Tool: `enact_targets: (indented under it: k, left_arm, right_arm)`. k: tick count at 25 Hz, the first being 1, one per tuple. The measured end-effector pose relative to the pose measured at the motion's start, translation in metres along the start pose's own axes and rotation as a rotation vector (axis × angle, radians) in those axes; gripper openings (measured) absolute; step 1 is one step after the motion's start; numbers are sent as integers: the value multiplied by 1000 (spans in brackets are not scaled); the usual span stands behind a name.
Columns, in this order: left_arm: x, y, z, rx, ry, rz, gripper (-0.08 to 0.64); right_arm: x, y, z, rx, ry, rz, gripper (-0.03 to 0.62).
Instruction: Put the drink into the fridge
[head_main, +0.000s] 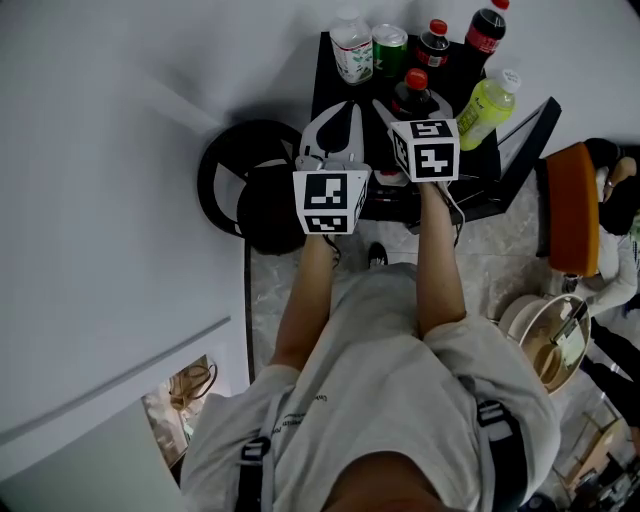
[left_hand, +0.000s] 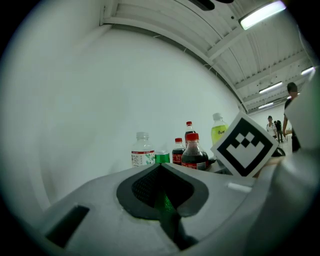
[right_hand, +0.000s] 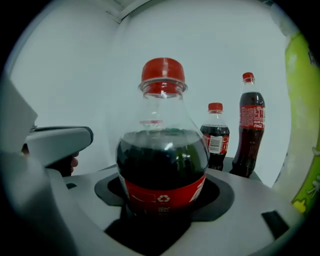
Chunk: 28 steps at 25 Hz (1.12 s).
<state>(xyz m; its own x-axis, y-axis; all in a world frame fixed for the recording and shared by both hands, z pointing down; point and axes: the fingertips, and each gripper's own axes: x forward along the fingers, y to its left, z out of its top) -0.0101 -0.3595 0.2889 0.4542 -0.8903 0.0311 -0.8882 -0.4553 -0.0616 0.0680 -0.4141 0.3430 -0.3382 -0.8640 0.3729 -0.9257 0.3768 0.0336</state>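
- The right gripper (right_hand: 161, 210) has its fingers (right_hand: 235, 210) closed round the lower body of the cola bottle (right_hand: 162, 160), at the red label. The bottle stands upright between them at the front of the black surface (head_main: 476, 165).
- The hold sits low on a bottle that is about two-thirds full, so the weight looks well placed. Keeping it upright through the lift should stop it swinging or slipping.
- The yellow-green bottle (right_hand: 302, 125) stands just to the right, with the small cola bottle (right_hand: 215, 135) and the tall cola bottle (right_hand: 250, 125) behind. A straight lift up and back toward the person should clear them; a sideways sweep risks knocking one over.
- The left gripper (left_hand: 161, 175) has its fingers pressed together on nothing and hangs beside the right one, in front of the tea bottle (left_hand: 143, 152) and the green can (left_hand: 162, 157).
- No fridge shows in any view. The empty left gripper is probably the one to open its door, so it is best kept free.
- A firm squeeze is wise, since the smooth plastic may slide under a loose one.
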Motion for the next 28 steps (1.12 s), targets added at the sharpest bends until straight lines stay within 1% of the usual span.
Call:
enact_targets:
  k: [2, 8, 14, 22, 26, 28]
  left_arm:
    - [-1, 4, 0, -11, -6, 17, 9]
    - [-10, 10, -4, -24, 1, 32, 9]
    - [-33, 11, -8, -23, 9, 30, 9]
    - [-72, -4, -14, -19, 11, -4, 9]
    - [-98, -14, -30, -3, 39, -29, 9]
    - [-113, -18, -39, -9, 54, -35, 9]
  right_arm:
    - [1, 1, -1, -11, 0, 11, 311]
    - [-6, 6, 0, -12, -30, 31, 310]
    - [-25, 18, -3, 11, -66, 43, 308]
    - [-58, 43, -19, 26, -82, 34, 308]
    - [-79, 57, -34, 20, -97, 6, 307]
    - [-90, 65, -43, 30, -106, -6, 308]
